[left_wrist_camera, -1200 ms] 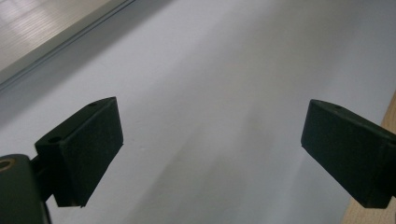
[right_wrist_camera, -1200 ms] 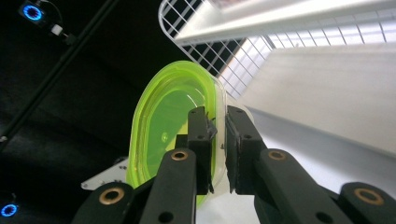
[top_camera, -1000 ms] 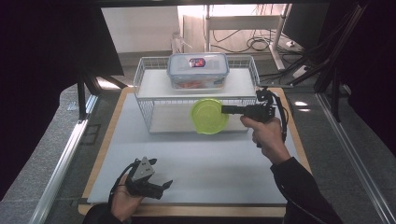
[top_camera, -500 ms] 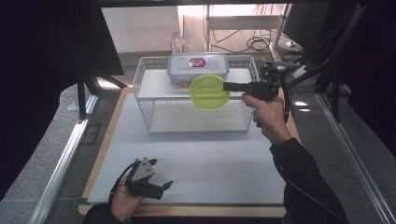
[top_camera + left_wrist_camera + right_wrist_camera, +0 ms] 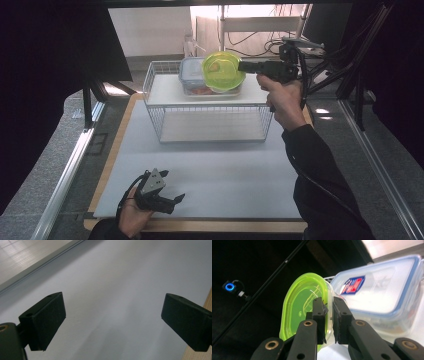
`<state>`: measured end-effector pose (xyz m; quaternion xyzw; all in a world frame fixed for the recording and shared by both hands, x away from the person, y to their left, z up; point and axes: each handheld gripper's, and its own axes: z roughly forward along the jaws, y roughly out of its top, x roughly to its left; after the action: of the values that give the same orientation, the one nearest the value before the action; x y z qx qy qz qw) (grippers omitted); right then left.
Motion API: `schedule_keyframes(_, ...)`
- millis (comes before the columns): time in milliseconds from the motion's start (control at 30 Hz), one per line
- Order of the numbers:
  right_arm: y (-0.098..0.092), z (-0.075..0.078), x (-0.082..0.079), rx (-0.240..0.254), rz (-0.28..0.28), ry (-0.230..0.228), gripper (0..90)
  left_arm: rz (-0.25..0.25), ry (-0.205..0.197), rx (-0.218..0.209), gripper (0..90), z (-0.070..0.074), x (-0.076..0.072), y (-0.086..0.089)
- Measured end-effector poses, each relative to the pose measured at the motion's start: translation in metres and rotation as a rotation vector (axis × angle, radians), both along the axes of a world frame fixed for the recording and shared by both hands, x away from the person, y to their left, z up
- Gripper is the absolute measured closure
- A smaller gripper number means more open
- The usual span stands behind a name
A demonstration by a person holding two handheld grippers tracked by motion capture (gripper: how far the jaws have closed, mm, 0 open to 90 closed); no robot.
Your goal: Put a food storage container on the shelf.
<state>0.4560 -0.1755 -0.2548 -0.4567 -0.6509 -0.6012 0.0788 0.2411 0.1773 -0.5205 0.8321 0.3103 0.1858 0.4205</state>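
My right gripper (image 5: 246,66) is shut on the rim of a round lime-green container (image 5: 223,71), held up on edge above the white wire rack (image 5: 210,112). In the right gripper view the two black pads (image 5: 319,312) pinch the green container (image 5: 304,307) by its clear edge. Behind it a clear lidded box with a blue rim (image 5: 382,292) rests on the rack's top shelf (image 5: 165,90). My left gripper (image 5: 172,202) lies low at the mat's near left; its jaws stand wide open over the bare mat (image 5: 117,290).
The pale mat (image 5: 200,170) lies on a wooden board with its edge along the front (image 5: 200,226). Metal rails run down both sides (image 5: 65,170). Cables and dark frame bars stand behind the rack at the right (image 5: 330,65).
My right hand has lifted the green container from in front of the rack's lower shelf up and back to above the top shelf. The left gripper has stayed put.
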Motion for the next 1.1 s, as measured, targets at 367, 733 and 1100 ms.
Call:
schedule_keyframes(367,0.017,0.007,0.029,-0.014,-0.125,0.018,81.8,-0.002,0.001,-0.003,5.3,0.000,0.000,0.000)
schedule_keyframes(733,0.041,0.003,0.055,-0.032,-0.202,0.066,81.6,-0.010,0.006,-0.007,5.4,0.000,0.000,0.001)
schedule_keyframes(1100,0.049,-0.003,0.068,-0.013,-0.235,0.087,79.0,-0.013,0.016,-0.002,5.5,-0.001,0.000,0.000)
